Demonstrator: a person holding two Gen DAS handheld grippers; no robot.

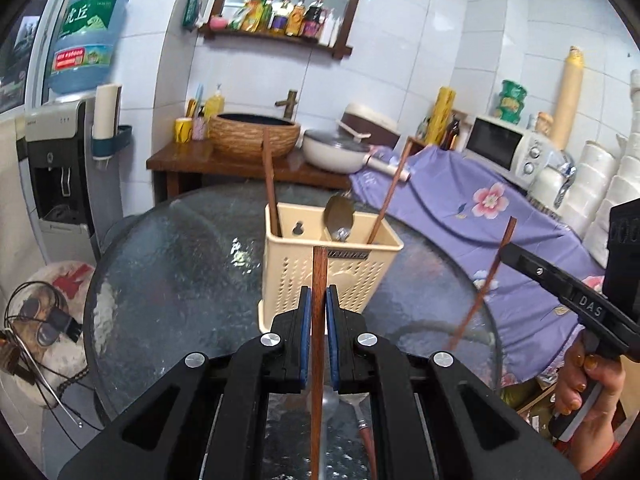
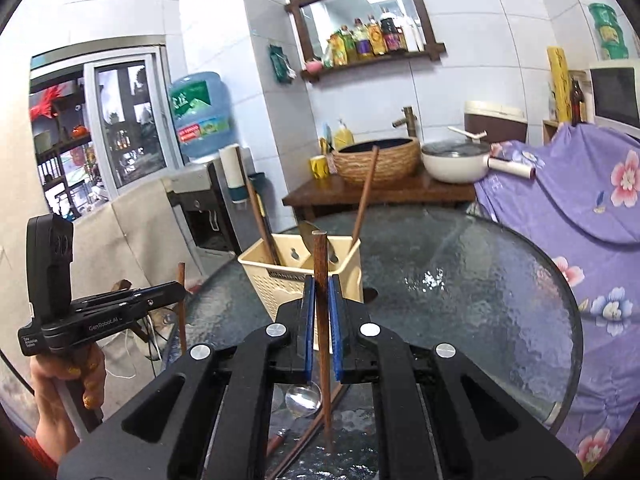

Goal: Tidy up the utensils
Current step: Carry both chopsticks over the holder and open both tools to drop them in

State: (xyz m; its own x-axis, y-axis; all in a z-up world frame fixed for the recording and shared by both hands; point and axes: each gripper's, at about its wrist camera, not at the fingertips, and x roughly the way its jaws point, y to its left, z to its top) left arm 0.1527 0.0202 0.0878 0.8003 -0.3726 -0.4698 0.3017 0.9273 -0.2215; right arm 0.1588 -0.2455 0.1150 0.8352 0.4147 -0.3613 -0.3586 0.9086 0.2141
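A cream utensil holder (image 1: 332,272) (image 2: 298,276) stands on the round glass table (image 1: 180,272) (image 2: 460,280). It holds two brown chopsticks (image 1: 270,184) (image 2: 366,196) and a metal spoon (image 1: 339,216). My left gripper (image 1: 319,320) is shut on an upright brown chopstick (image 1: 319,360) just in front of the holder. My right gripper (image 2: 321,320) is shut on another brown chopstick (image 2: 322,300), also upright near the holder. It shows at the right of the left wrist view (image 1: 486,280). A spoon (image 2: 303,396) and more chopsticks (image 2: 308,440) lie on the glass below the grippers.
A purple floral cloth (image 1: 472,208) (image 2: 580,208) covers the counter at right, with a microwave (image 1: 504,148). A wooden stand with a woven basin (image 1: 254,136) and a white pan (image 1: 336,152) is behind. A water dispenser (image 1: 60,168) stands at left.
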